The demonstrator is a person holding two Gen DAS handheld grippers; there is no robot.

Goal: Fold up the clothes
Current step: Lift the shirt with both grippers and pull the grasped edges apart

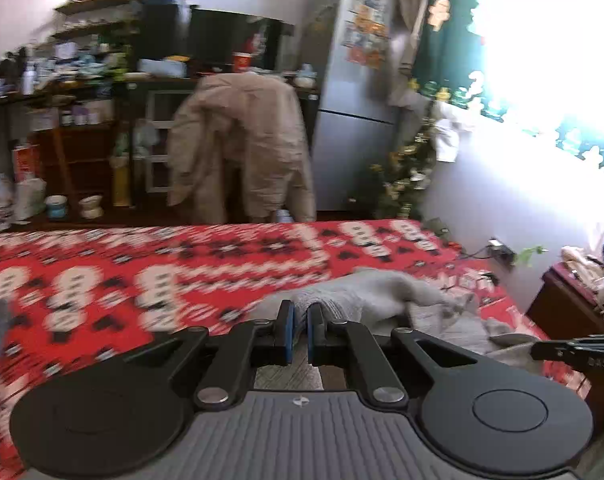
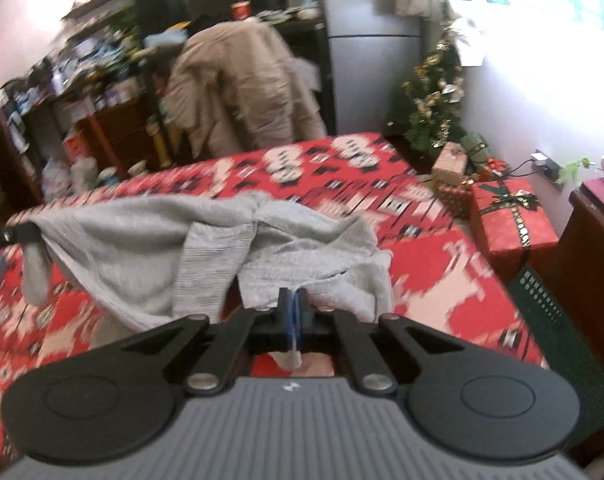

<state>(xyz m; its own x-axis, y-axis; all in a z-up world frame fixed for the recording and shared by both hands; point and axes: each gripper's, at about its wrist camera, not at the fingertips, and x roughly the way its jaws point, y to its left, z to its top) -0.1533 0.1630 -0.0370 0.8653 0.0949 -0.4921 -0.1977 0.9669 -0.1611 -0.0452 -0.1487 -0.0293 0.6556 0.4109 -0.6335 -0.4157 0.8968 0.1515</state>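
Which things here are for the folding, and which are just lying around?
For the folding:
grey garment
left tongs
right tongs
red patterned bed cover

Just lying around:
beige coat
wrapped red present
small Christmas tree
fridge

— What carries the things here?
— A bed (image 2: 441,264); it is covered by a red blanket (image 1: 102,264) with a white and black pattern; the cover reaches to the edges.
— And what lies directly on it?
— A grey garment (image 2: 302,248), crumpled; one part rests on the blanket, another part is lifted above it.
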